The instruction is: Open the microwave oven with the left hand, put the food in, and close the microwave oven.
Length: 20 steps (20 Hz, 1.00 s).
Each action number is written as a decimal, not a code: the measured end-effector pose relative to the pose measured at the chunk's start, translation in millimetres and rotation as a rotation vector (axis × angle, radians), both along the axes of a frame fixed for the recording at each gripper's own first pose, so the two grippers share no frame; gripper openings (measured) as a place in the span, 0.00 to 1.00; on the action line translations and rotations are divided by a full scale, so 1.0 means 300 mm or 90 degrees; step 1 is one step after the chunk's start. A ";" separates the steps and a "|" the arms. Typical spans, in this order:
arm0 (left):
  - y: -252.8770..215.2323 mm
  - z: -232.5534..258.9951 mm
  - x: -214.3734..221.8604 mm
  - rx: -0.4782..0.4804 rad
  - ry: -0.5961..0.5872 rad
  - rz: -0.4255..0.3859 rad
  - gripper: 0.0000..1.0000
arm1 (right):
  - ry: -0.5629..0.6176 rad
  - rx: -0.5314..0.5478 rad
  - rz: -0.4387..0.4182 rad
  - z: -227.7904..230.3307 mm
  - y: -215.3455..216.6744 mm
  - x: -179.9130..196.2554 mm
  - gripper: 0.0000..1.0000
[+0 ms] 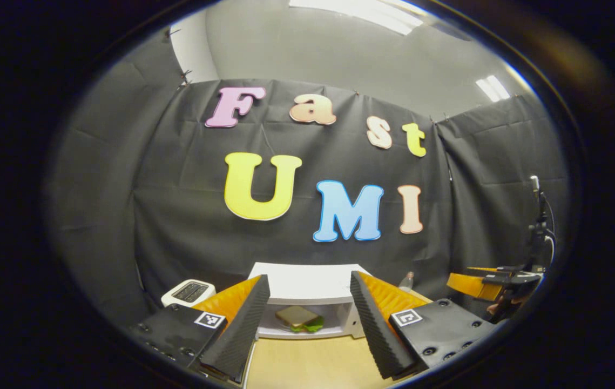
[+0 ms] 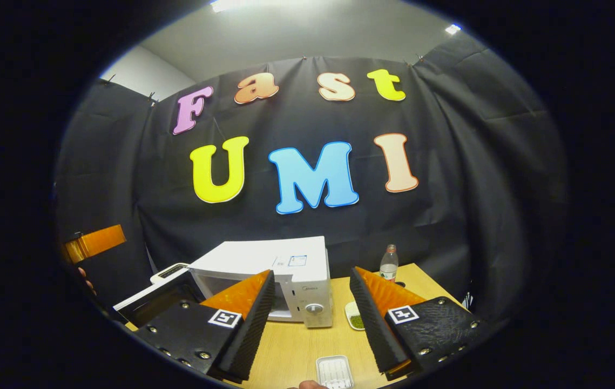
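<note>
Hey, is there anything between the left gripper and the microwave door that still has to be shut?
Nothing visible does. The left gripper is open and empty, facing the microwave, where the sandwich sits inside. In the right gripper view the door hangs open to the microwave's left, with bare table in front.

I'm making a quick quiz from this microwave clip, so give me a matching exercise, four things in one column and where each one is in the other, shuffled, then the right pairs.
Things:
1. sandwich
2. bottle
3. toaster
4. small white tray

Places:
A. on the table's near edge, in front of the microwave
B. inside the open microwave
C. left of the microwave
D. standing on the table, right of the microwave

Pairs: 1-B, 2-D, 3-C, 4-A
</note>
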<state>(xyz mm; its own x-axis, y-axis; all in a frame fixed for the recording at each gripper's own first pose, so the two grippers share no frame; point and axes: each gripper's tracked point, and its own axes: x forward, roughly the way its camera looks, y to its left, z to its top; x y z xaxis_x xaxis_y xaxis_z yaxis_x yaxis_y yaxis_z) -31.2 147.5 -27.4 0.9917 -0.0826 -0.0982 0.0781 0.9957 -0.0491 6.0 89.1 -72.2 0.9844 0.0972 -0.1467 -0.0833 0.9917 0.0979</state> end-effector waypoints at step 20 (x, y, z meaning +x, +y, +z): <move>0.456 -0.301 -0.249 0.070 0.149 0.175 0.67 | -0.011 -0.002 0.011 0.067 -0.028 0.060 1.00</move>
<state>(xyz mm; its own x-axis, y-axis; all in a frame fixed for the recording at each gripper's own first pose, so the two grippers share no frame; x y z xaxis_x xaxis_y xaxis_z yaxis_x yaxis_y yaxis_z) -106.0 284.2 -117.8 0.9249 0.2068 -0.3190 -0.1931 0.9784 0.0742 24.0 80.6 -52.3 0.9851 0.1133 -0.1293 -0.1016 0.9904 0.0935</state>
